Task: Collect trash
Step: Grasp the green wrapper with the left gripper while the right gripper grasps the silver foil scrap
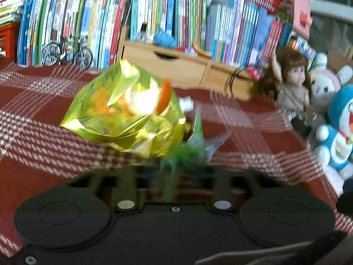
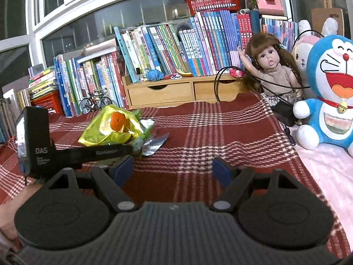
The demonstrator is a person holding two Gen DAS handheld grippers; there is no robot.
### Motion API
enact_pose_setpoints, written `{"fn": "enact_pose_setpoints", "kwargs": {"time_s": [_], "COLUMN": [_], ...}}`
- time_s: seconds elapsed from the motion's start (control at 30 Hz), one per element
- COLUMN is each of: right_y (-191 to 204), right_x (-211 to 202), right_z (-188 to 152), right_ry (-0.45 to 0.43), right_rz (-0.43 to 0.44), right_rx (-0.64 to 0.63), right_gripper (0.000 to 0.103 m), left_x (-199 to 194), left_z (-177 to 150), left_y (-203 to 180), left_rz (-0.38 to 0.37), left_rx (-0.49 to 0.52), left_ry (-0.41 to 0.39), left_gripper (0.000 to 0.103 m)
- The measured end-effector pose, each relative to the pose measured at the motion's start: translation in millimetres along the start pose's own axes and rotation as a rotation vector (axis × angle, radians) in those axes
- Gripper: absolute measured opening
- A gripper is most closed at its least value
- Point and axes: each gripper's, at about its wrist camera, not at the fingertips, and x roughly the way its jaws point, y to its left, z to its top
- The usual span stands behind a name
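A: From the left wrist, what do you make out?

B: It is blurred. The left tongs (image 1: 174,165) are drawn in narrow, and a crumpled green-and-clear plastic wrapper (image 1: 194,145) sits right at their tips; they appear pinched on it, though the blur hides the pads. Just left of that wrapper, touching it, is the shiny yellow-green foil snack bag (image 1: 123,114), puffed up with an orange patch near its top. Both are over the red-and-white checked cloth (image 1: 39,119) on the desk.

A: And behind the snack bag?

B: A light wooden drawer unit (image 1: 176,66) with a long row of upright children's books (image 1: 106,22) on and beside it, and a small model bicycle (image 1: 66,54) to its left. Right of the unit sits a brown-haired doll (image 1: 291,84), then a blue-and-white plush cat (image 1: 339,123).

A: Now the right wrist.

B: The right tongs (image 2: 174,172) stand wide, blue pads well apart, nothing between them, only checked cloth (image 2: 198,132). The left tongs (image 2: 130,149) reach in from the left as a black bar, tips at the trash heap. The foil snack bag (image 2: 110,128) lies in front of the drawer unit (image 2: 161,92), a silver foil scrap (image 2: 154,144) just right of it. The doll (image 2: 271,70) and plush cat (image 2: 331,92) are well apart from the bag, to the right.
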Motion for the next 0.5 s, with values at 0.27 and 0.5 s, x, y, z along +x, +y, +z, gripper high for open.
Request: {"fn": "enact_pose_setpoints", "kwargs": {"time_s": [0.27, 0.5], "right_y": [8.0, 32.1], "right_x": [42.3, 92.9], "right_z": [5.2, 9.7], "right_ry": [0.050, 0.121], "right_rz": [0.022, 0.063], "right_rx": [-0.037, -0.071], "right_gripper": [0.087, 0.087], "left_x": [-66.2, -119.6], "left_z": [-23.7, -29.2], "left_y": [21.0, 57.9], "left_rz": [-0.014, -0.003], "left_rx": [0.091, 0.039], "left_ry": [-0.078, -0.143], "left_gripper": [0.008, 0.008]}}
